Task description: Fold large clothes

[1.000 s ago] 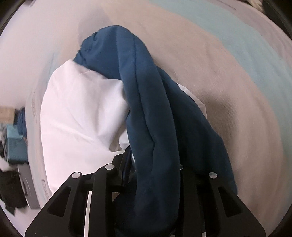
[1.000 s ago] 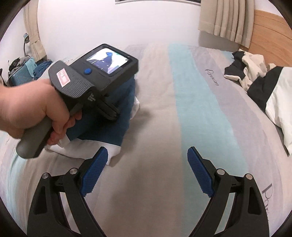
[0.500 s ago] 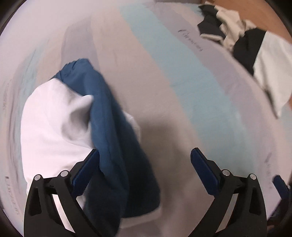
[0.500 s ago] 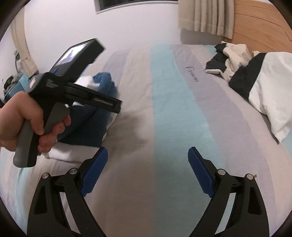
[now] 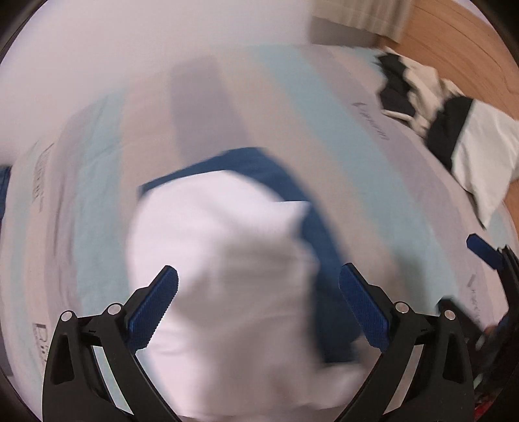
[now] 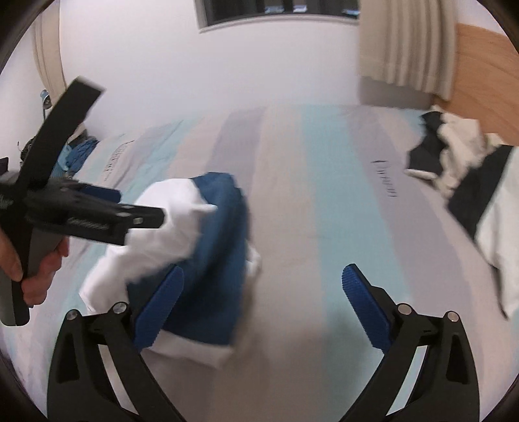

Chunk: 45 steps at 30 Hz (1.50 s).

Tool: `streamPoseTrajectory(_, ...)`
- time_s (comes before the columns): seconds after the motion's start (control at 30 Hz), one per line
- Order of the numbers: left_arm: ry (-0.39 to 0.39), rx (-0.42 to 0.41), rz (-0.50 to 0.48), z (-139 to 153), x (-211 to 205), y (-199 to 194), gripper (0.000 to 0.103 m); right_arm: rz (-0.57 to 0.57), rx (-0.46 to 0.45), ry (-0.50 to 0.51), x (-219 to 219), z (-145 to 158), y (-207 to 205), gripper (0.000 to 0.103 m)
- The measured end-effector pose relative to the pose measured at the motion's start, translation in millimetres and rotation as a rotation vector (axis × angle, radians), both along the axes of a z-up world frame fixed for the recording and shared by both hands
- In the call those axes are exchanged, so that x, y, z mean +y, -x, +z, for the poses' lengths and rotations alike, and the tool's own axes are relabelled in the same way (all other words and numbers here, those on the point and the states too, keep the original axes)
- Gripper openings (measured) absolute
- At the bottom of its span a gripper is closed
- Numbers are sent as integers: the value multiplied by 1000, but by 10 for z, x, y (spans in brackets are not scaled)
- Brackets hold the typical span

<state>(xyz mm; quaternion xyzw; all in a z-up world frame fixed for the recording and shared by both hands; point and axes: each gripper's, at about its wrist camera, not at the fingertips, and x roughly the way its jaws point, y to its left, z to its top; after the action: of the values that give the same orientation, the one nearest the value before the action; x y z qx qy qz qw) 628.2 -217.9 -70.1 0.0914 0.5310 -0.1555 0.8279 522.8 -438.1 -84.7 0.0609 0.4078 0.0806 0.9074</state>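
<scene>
A folded white and dark-blue garment point(image 5: 227, 259) lies on the striped bed point(image 5: 373, 181); it also shows in the right wrist view point(image 6: 207, 246). My left gripper point(image 5: 258, 302) is open and empty, hovering over the garment's near part. It shows from the side in the right wrist view point(image 6: 142, 220), held at the garment's left side. My right gripper point(image 6: 262, 308) is open and empty, above the bed just right of the garment. The views are motion-blurred.
A crumpled black and white pile of clothes point(image 6: 460, 168) lies at the bed's right by the wooden headboard point(image 6: 483, 71). Blue items point(image 6: 78, 152) sit past the bed's far left corner. A wall with a window point(image 6: 275, 13) and curtain point(image 6: 405, 48) stands behind.
My left gripper let go of the blue fabric, opened and pulled back over the garment. The garment now lies folded on the bed. My right gripper tilted up and stayed open.
</scene>
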Motion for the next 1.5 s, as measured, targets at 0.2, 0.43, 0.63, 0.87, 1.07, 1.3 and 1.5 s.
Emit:
streamPoseTrajectory(0.2, 83, 129, 59, -417, 1181, -389, 97, 56, 199, -93, 385, -475, -792, 96)
streamPoseTrajectory(0.43, 255, 286, 21, -1059, 1497, -418, 97, 75, 397, -105, 603, -1159, -1282, 96)
streamPoseTrajectory(0.63, 325, 336, 21, -1381, 1369, -492, 98, 48, 445, -170, 542, -1466, -1268, 96)
streamPoseTrajectory(0.87, 339, 349, -55, -1438, 1073, -545, 98, 47, 462, -264, 552, -1630, -1282, 96)
streamPoseTrajectory(1.07, 356, 356, -54, -1461, 943, -611, 94, 78, 494, -310, 573, -1661, -1340, 72)
streamPoseTrajectory(1.3, 398, 400, 22, -1432, 1068, -633, 56, 78, 504, -391, 540, -1582, -1333, 39)
streamPoseTrajectory(1.5, 396, 395, 0, -1363, 1069, -619, 33, 81, 488, -406, 507, -1456, -1242, 32)
